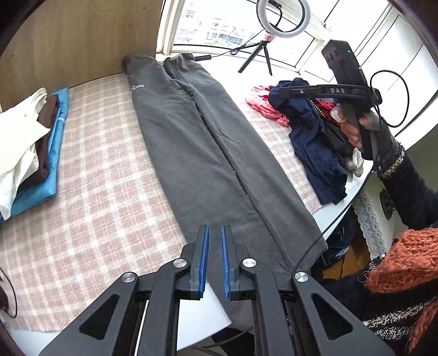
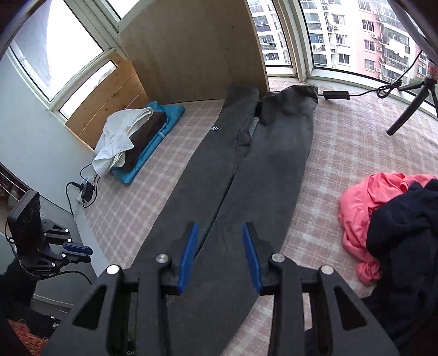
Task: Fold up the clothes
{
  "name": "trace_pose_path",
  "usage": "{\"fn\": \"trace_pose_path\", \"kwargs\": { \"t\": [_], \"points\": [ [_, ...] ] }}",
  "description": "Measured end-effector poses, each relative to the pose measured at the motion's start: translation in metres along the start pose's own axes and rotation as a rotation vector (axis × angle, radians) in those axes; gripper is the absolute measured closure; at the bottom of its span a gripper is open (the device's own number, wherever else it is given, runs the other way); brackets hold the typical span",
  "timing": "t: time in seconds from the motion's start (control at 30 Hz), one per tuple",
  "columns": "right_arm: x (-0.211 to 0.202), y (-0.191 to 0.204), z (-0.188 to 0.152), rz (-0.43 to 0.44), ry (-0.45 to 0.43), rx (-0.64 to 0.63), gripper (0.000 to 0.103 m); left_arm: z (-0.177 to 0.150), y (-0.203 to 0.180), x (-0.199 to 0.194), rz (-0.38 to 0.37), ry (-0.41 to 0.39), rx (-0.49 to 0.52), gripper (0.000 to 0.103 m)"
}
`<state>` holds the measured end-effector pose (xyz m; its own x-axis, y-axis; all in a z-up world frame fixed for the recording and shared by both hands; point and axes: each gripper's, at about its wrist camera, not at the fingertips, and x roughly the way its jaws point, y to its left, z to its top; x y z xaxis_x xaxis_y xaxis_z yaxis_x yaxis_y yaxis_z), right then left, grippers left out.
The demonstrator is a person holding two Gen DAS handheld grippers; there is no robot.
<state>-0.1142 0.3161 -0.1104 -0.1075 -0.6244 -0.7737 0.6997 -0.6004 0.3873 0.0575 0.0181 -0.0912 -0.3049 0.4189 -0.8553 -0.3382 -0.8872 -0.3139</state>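
Grey trousers (image 1: 208, 153) lie flat and lengthwise on the pink checked cloth (image 1: 104, 169), legs side by side, waist at the far end. They also show in the right wrist view (image 2: 254, 175). My left gripper (image 1: 215, 243) hovers over the near leg ends, its jaws a narrow gap apart with nothing between them. My right gripper (image 2: 220, 246) is open and empty above the trousers' near part. The right gripper's body (image 1: 345, 82) shows held high at the right in the left wrist view. The left gripper (image 2: 79, 253) shows at the left in the right wrist view.
A stack of folded clothes, white, brown and blue (image 1: 32, 153), lies at the left (image 2: 137, 137). A heap of pink and navy clothes (image 1: 309, 131) lies at the right (image 2: 388, 219). A ring light on a tripod (image 1: 282, 19) stands at the window. A wooden board (image 2: 191, 49) stands behind.
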Motion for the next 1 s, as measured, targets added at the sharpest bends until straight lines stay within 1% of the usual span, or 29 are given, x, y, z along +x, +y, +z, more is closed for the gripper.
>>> {"fn": "trace_pose_path", "kwargs": {
  "t": [0.03,0.1,0.2,0.27,0.33,0.4,0.47,0.5,0.57,0.63,0.7,0.8,0.93,1.0],
  "points": [
    [-0.012,0.006,-0.021,-0.02,-0.01,0.023,0.069,-0.015,0.002,-0.002,0.001,0.012,-0.017,0.093],
    [-0.024,0.018,-0.07,-0.087,-0.008,0.072,0.069,-0.044,0.006,-0.006,0.002,0.038,-0.052,0.09],
    [-0.014,0.034,-0.142,-0.144,0.045,0.182,0.069,-0.083,0.009,0.018,-0.06,0.108,-0.14,0.09],
    [-0.002,0.04,-0.185,-0.191,0.083,0.24,0.069,-0.103,0.006,0.037,-0.077,0.149,-0.163,0.09],
    [0.009,0.048,-0.213,-0.243,0.115,0.26,0.069,-0.112,0.0,0.049,-0.072,0.153,-0.169,0.09],
    [0.011,0.053,-0.232,-0.273,0.102,0.278,0.069,-0.119,-0.003,0.051,-0.073,0.149,-0.188,0.089],
    [0.012,0.054,-0.244,-0.304,0.09,0.301,0.069,-0.122,-0.006,0.057,-0.057,0.156,-0.21,0.083],
    [0.013,0.053,-0.248,-0.31,0.087,0.313,0.069,-0.123,-0.008,0.061,-0.056,0.164,-0.214,0.082],
    [0.015,0.052,-0.254,-0.296,0.075,0.338,0.069,-0.123,-0.013,0.067,-0.037,0.167,-0.21,0.082],
    [0.018,0.054,-0.255,-0.288,0.077,0.336,0.068,-0.121,-0.018,0.073,-0.019,0.176,-0.182,0.079],
    [0.02,0.059,-0.253,-0.312,0.083,0.301,0.068,-0.119,-0.021,0.076,0.002,0.171,-0.155,0.072],
    [0.024,0.065,-0.249,-0.341,0.101,0.251,0.068,-0.117,-0.023,0.078,0.016,0.162,-0.151,0.067],
    [0.031,0.078,-0.245,-0.382,0.131,0.16,0.068,-0.118,-0.027,0.08,0.043,0.164,-0.142,0.067],
    [0.033,0.082,-0.243,-0.379,0.146,0.135,0.068,-0.118,-0.026,0.08,0.063,0.17,-0.145,0.067]
  ]
}}
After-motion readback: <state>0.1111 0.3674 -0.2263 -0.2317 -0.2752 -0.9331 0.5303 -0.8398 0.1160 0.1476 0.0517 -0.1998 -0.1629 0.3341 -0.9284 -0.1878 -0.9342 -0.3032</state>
